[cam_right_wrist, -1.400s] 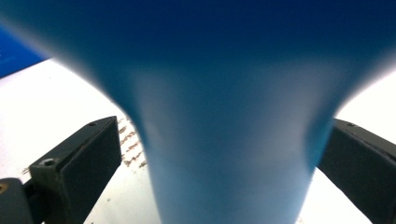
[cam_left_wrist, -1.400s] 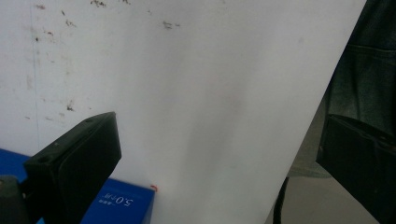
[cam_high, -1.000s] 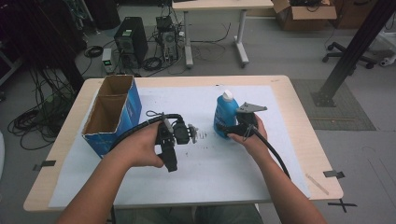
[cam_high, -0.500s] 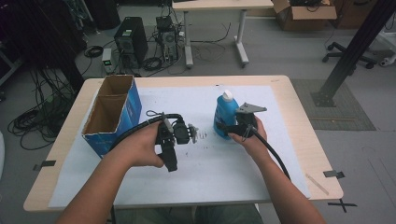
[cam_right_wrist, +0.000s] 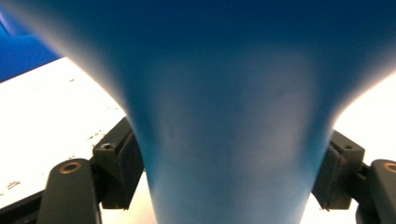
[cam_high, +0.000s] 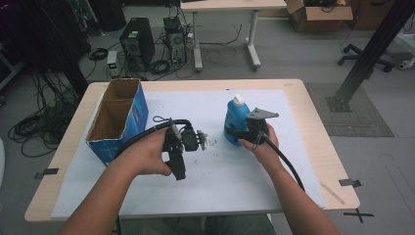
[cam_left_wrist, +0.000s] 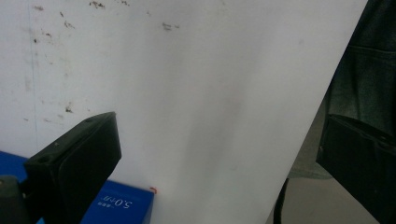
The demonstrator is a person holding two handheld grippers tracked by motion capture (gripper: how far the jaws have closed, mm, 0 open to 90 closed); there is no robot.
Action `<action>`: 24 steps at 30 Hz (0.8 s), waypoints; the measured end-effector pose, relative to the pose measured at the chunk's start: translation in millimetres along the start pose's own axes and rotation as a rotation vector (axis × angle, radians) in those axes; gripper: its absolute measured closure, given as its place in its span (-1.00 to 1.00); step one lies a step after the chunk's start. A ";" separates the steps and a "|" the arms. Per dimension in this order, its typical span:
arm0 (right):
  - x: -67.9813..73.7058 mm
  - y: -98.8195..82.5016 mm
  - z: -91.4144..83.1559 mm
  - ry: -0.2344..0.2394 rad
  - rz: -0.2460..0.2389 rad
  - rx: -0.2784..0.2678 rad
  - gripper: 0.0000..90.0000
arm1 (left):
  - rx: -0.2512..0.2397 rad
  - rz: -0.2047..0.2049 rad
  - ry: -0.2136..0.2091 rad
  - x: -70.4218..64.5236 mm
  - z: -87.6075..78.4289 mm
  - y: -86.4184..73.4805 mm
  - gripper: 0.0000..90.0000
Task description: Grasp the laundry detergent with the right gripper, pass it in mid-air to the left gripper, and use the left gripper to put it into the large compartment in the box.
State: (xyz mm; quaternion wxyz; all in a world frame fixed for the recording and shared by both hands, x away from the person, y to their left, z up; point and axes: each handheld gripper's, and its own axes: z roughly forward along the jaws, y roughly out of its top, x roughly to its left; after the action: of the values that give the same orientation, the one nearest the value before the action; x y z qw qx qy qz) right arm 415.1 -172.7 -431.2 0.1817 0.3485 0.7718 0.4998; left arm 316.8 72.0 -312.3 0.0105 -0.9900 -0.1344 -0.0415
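Two black jaws clamp smooth blue bottle (cam_right_wrist: 224, 116); right gripper (cam_high: 240, 134).

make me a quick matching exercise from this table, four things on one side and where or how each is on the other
Things:
1. blue bottle
2. cardboard box
3. left gripper
4. white sheet

Places or states:
A. open-topped, at the table's left side
B. open, nothing between its fingers
C. spread over the tabletop
D. upright, between the right gripper's fingers

Pairs: 1-D, 2-A, 3-B, 4-C
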 end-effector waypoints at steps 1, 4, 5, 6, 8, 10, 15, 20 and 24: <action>0.1 0.0 0.0 0.000 0.000 0.000 -0.43 | 0.001 0.001 0.000 -0.1 0.2 0.3 -1.00; -0.1 0.0 -0.2 -0.007 -0.003 0.001 -0.40 | 0.000 0.003 -0.001 -0.5 0.9 0.9 -1.00; -0.2 -0.1 -0.3 -0.009 -0.003 0.001 -0.37 | 0.001 0.002 -0.003 -0.4 0.9 1.1 -1.00; -0.3 -0.2 -0.3 -0.007 -0.001 0.002 -0.34 | 0.002 0.002 -0.003 -0.4 1.0 1.1 -1.00; -0.4 -0.2 -0.3 -0.008 -0.003 0.003 -0.32 | 0.003 0.001 -0.002 -0.3 1.1 1.1 -1.00; -0.4 -0.2 -0.1 -0.008 0.001 0.001 -0.29 | 0.000 0.001 -0.002 -0.4 1.1 1.0 -1.00; -0.1 -0.7 0.2 -0.005 0.002 -0.004 -0.16 | 0.002 0.000 -0.003 -0.7 0.9 1.1 -1.00; 1.0 -1.1 0.4 -0.023 -0.016 -0.009 -0.08 | 0.003 0.000 -0.002 0.1 1.1 1.3 -1.00; 2.5 -0.2 -0.7 -0.031 -0.057 -0.008 -0.01 | 0.003 0.003 -0.002 0.1 1.1 2.6 -1.00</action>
State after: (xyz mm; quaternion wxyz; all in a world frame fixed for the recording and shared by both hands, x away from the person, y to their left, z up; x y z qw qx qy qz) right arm 412.8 -171.4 -430.9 0.2092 0.3336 0.7765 0.4920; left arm 317.6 69.6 -313.4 0.0121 -0.9902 -0.1333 -0.0402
